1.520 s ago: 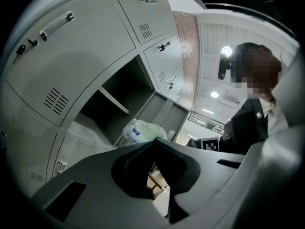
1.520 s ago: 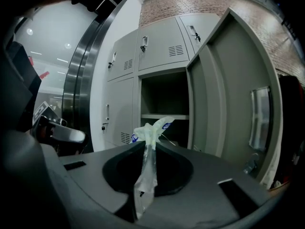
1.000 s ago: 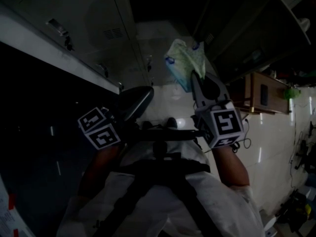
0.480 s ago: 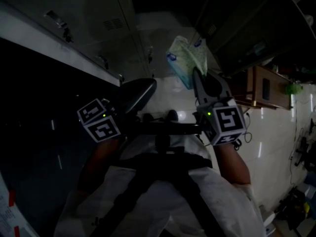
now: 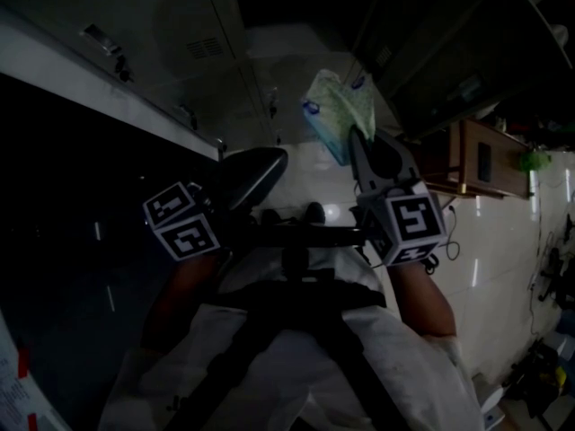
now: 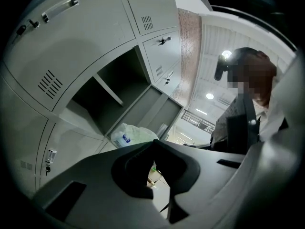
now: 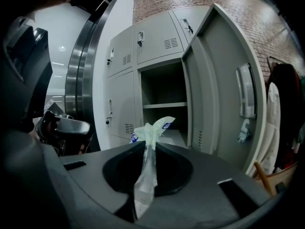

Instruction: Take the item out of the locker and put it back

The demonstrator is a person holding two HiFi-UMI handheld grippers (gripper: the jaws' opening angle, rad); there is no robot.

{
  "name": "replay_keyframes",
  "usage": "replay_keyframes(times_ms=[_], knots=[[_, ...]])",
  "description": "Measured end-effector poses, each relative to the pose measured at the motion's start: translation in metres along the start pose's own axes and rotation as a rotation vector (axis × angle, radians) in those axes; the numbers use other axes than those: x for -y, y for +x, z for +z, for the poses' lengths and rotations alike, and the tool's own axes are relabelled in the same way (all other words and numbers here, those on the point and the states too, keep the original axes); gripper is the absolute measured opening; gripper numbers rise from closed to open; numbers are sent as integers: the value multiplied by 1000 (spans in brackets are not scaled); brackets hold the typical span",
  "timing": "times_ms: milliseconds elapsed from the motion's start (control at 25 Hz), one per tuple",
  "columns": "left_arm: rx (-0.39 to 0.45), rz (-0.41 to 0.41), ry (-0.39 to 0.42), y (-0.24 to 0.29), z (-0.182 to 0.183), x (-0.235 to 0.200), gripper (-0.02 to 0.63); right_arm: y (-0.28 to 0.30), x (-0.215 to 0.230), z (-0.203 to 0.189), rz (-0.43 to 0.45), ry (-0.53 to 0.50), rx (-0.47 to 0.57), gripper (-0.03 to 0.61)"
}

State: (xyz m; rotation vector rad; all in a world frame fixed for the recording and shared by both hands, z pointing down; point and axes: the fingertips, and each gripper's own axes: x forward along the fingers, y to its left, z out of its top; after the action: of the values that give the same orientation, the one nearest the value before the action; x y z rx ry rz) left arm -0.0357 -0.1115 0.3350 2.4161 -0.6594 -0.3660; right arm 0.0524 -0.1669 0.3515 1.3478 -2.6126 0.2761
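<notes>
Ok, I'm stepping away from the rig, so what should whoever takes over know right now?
Right gripper: shut on the plastic packet, held up in front of the locker.
Left gripper: jaws together, nothing between them.
Locker door: open.
Done: the packet is out of the locker.
Left: put it back inside and let go.

Barely anything changes for us — our head view tips slightly, and the locker doors [image 5: 153, 25] sit a touch higher in frame.

A wooden cabinet [image 5: 478, 164] stands on pale, glossy tiles [image 5: 503, 268].
</notes>
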Motion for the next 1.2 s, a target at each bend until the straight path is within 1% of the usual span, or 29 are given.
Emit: replay_keyframes(times_ms=[480, 600, 720, 1000, 1200], knots=[[14, 21, -9, -2, 1, -6, 2, 1, 2, -5, -13, 9, -15, 25], [19, 28, -10, -2, 2, -9, 2, 3, 3, -5, -9, 3, -4, 25], [21, 37, -18, -3, 2, -11, 2, 2, 2, -7, -15, 13, -29, 25], [39, 50, -7, -3, 12, -19, 2, 11, 9, 6, -16, -4, 0, 25], [52, 84, -7, -6, 19, -28, 2, 16, 11, 11, -21, -7, -22, 25]])
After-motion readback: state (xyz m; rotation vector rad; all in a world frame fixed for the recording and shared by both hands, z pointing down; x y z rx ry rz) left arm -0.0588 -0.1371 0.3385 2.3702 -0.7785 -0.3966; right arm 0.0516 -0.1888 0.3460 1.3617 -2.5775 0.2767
